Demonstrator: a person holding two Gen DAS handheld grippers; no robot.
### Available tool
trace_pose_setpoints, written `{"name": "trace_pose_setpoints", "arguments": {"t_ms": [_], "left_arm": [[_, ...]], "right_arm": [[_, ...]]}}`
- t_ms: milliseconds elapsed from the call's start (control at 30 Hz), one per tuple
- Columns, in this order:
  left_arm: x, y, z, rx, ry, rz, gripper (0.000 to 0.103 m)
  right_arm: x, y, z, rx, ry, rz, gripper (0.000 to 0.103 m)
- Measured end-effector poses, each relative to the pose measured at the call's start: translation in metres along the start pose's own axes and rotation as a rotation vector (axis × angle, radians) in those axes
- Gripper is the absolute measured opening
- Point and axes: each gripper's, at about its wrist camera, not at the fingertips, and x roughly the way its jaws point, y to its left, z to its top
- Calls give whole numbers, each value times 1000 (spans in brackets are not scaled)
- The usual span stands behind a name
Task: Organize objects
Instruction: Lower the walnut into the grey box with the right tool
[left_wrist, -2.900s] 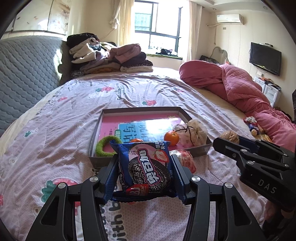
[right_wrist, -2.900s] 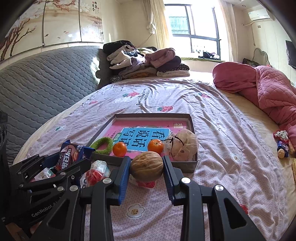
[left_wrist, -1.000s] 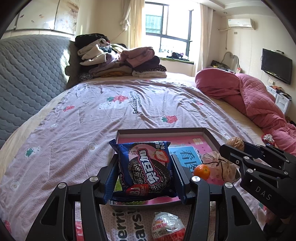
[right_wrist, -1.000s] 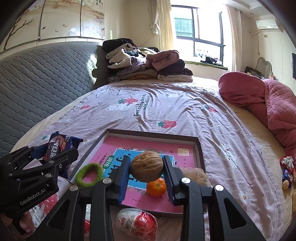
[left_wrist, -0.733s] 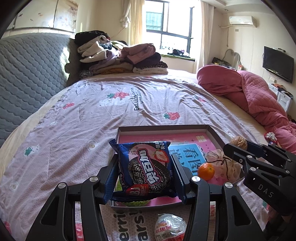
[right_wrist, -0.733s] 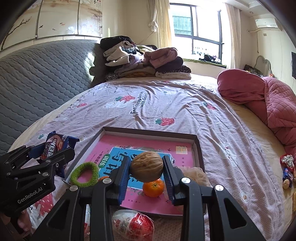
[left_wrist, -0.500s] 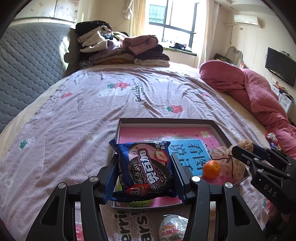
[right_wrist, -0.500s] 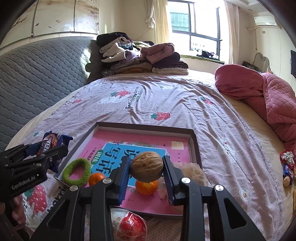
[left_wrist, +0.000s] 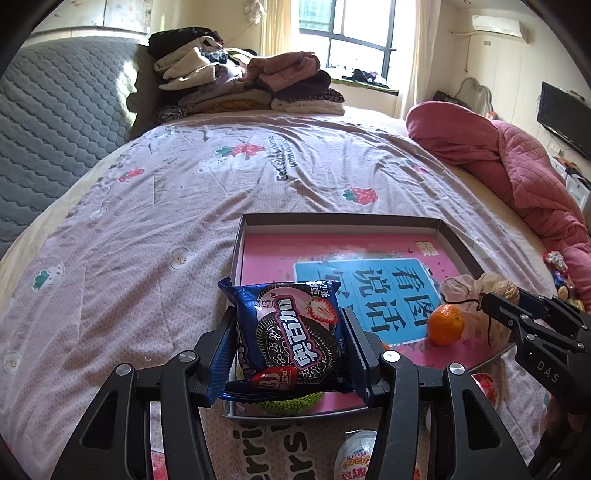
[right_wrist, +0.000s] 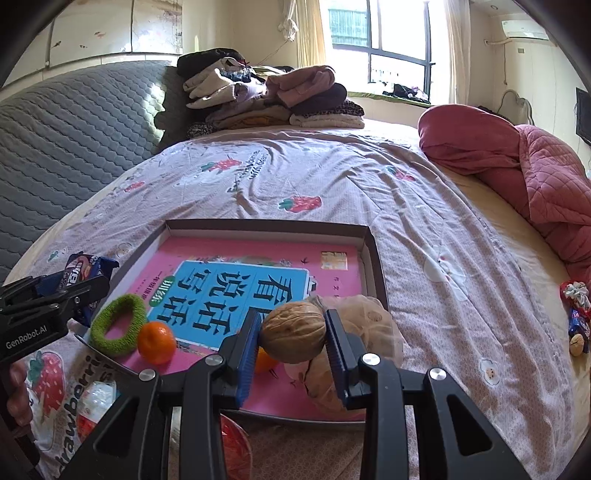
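Note:
My left gripper (left_wrist: 290, 341) is shut on a blue cookie packet (left_wrist: 291, 339) and holds it over the near left corner of the shallow tray (left_wrist: 343, 220). My right gripper (right_wrist: 291, 334) is shut on a walnut (right_wrist: 293, 331) above the tray's (right_wrist: 266, 224) near right part. The tray holds a pink book (right_wrist: 258, 258), a green ring (right_wrist: 116, 325), an orange (right_wrist: 156, 342) and a cloth pouch (right_wrist: 373, 317). A second orange (right_wrist: 264, 362) is partly hidden behind the right gripper's fingers. The right gripper also shows in the left wrist view (left_wrist: 532, 314).
Wrapped chocolate eggs (left_wrist: 356, 456) lie on the bedspread in front of the tray. A pile of folded clothes (right_wrist: 269, 96) sits at the head of the bed. A pink quilt (right_wrist: 517, 162) is bunched at the right. Small toys (right_wrist: 576, 314) lie near the right edge.
Both grippers have moved forward and now hold the packet and the walnut over the tray. Grips are unchanged.

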Motion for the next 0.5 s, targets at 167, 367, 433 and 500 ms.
{"name": "trace_pose_setpoints", "arguments": {"t_ms": [167,367,433,500], "left_arm": [[6,-1,-4,14,17,9,55],[13,0,-7,28,36,29,55],[16,0,-8,32,41,34,55],[18,0,-9,35,49,37,55]], "right_arm": [[8,-5,-4,-3,20,-14,35],[16,-7,-10,-15,40,-28,35],[18,-6,-11,-17,44,-31,35],[19,-6,-12,-18,49,-31,35]]}}
